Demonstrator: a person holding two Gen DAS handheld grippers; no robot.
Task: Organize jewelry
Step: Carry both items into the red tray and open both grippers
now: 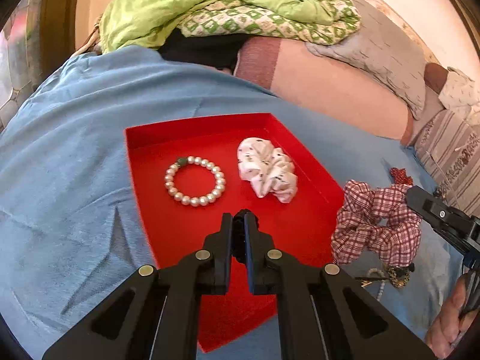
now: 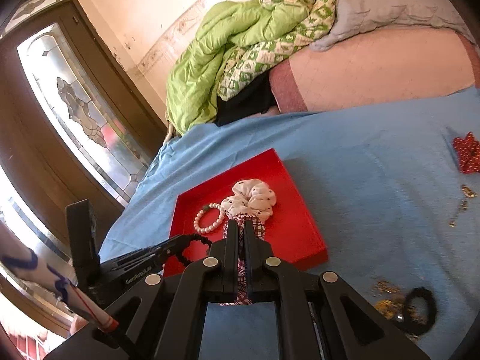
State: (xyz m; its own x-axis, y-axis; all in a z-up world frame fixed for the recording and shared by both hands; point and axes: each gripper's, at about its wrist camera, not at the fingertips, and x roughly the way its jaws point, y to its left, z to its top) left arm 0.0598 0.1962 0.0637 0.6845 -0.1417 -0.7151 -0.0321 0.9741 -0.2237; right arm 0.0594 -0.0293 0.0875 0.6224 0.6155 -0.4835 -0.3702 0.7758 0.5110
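Note:
A red tray (image 1: 195, 126) lies on the blue sheet. In it are a pearl bracelet (image 1: 194, 181) and a white dotted scrunchie (image 1: 267, 169). My left gripper (image 1: 238, 219) hangs over the tray's near part, shut on a black bead bracelet (image 1: 239, 240). To the tray's right, my right gripper (image 1: 420, 201) is shut on a red-plaid scrunchie (image 1: 375, 222). In the right wrist view the right gripper (image 2: 239, 225) pinches the plaid scrunchie (image 2: 258, 228) above the tray (image 2: 303, 210). The left gripper (image 2: 177, 244) comes in from the left with the black beads (image 2: 201, 240) dangling.
Loose on the blue sheet (image 2: 375, 165) to the right lie a red bow (image 2: 468, 153), gold chains (image 2: 387, 298) and a black hair tie (image 2: 420, 303). A green quilt (image 2: 228, 69) and pillows are piled at the back. A glazed door (image 2: 75, 99) stands at the left.

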